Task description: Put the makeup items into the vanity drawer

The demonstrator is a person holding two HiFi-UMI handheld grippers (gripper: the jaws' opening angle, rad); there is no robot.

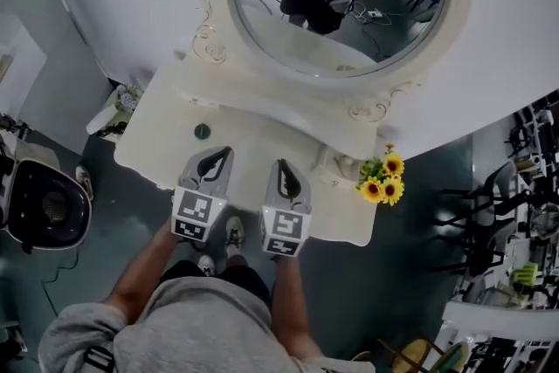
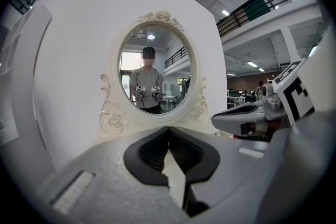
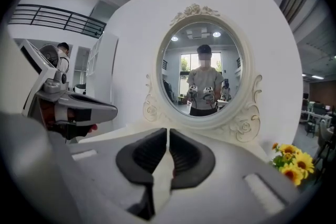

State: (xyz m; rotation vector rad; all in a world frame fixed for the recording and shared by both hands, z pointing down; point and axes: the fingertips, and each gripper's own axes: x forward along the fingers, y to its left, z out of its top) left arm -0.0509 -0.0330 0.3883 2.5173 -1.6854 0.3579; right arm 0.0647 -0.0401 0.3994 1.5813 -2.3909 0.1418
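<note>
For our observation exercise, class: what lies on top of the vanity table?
On the table, a small dark round thing lies near the left end; yellow flowers stand at the right end. The left gripper and right gripper, over the front, cover what may lie beneath them.

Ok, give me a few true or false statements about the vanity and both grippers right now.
1. The left gripper and the right gripper are both shut and empty. True.
2. The sunflowers stand at the left end of the vanity. False: they stand at its right end.
3. The oval mirror reflects the person. True.
4. The small dark round thing lies beside the sunflowers. False: it lies just ahead of the left gripper, well apart from them.
</note>
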